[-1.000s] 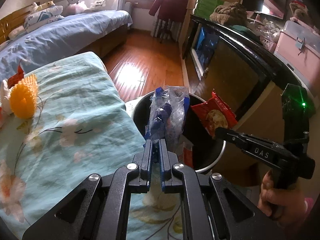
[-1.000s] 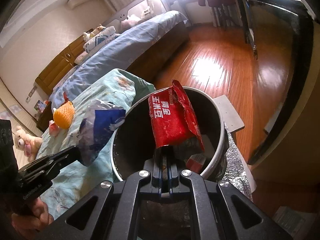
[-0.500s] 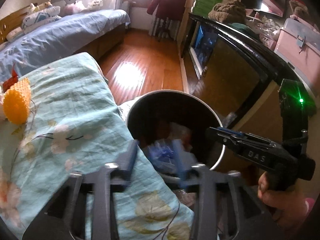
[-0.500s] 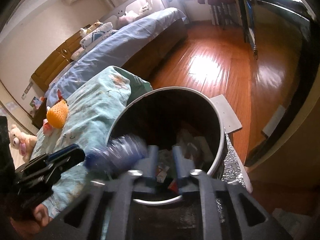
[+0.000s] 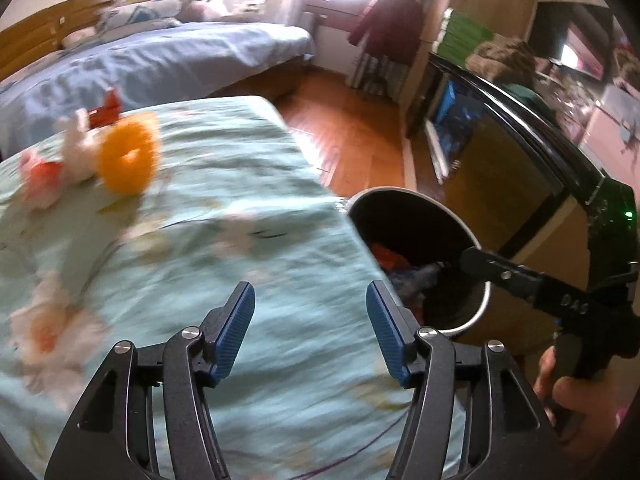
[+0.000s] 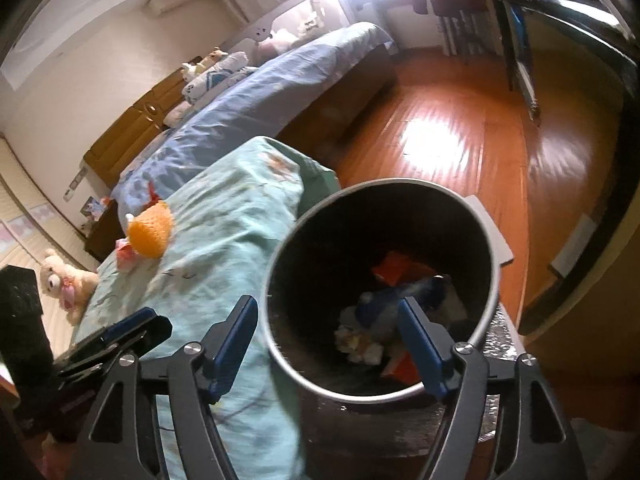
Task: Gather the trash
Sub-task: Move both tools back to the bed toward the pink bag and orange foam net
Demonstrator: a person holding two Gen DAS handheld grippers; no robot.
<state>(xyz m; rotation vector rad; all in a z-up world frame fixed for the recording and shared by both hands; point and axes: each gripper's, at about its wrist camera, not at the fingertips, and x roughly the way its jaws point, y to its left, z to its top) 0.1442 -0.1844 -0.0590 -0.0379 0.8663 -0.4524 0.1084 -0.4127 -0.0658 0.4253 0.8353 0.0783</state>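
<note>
Both tools, left (image 5: 310, 320) and right (image 6: 326, 332), have just been opening, jaws spread, nothing between them.

We see a pale turquoise cloth (image 5: 224, 208) printed with pink-and-cream flowers. On it lies an orange knitted piece (image 5: 128, 160) beside something pink and white, perhaps a toy; blur hides it. The bin (image 6: 490, 280) is black inside with a silvery rim, holding red and blue wrappers (image 6: 400, 280). The claw pads (image 5: 236, 332) are blue.
</note>
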